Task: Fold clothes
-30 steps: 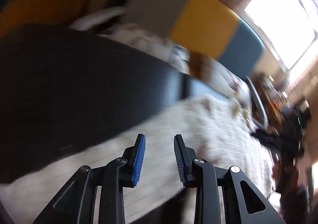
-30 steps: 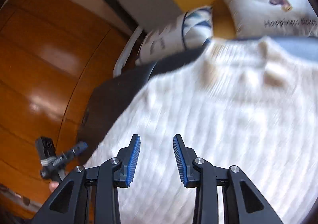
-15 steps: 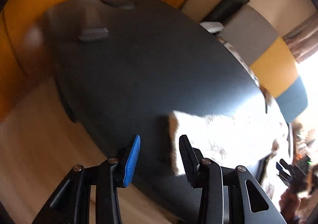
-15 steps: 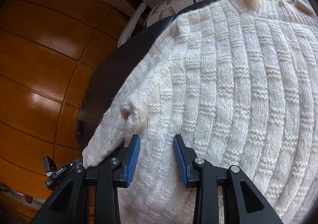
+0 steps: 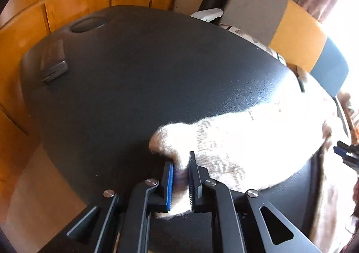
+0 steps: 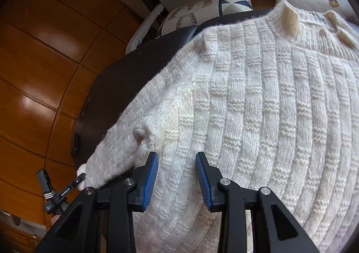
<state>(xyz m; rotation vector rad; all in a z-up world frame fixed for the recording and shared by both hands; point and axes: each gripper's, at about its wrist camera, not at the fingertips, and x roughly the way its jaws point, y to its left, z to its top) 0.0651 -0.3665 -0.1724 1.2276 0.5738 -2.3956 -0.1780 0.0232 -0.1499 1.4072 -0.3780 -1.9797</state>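
Cuff end of the cream knit sweater's sleeve (image 5: pixel 179 138) sits pinched in the left gripper (image 5: pixel 180 183), as the left wrist view shows: the jaws stand narrow, with a wad of wool squeezed between the blue pads. The sleeve runs off to the right across the dark tabletop (image 5: pixel 139 87), toward the body of the garment, which is washed out by window glare. A small dark remote-like block (image 5: pixel 53 60) lies far off on the tabletop, well clear. To carry this sleeve well, I judge the grip should hold both layers of the cuff, and the lift should stay low so the knit does not stretch or drag the body with it.

From the right wrist view, the sweater (image 6: pixel 269 107) lies spread flat, neckline away from the camera, near the printed cushions (image 6: pixel 208 10). The right gripper (image 6: pixel 176 182) hovers low over the body close to the armpit seam, jaws wide, holding nothing. The left gripper shows at lower left, holding the sleeve tip. A sound use of this free gripper, in my judgement, is to pin the cloth near the shoulder so the sleeve hinges there cleanly.
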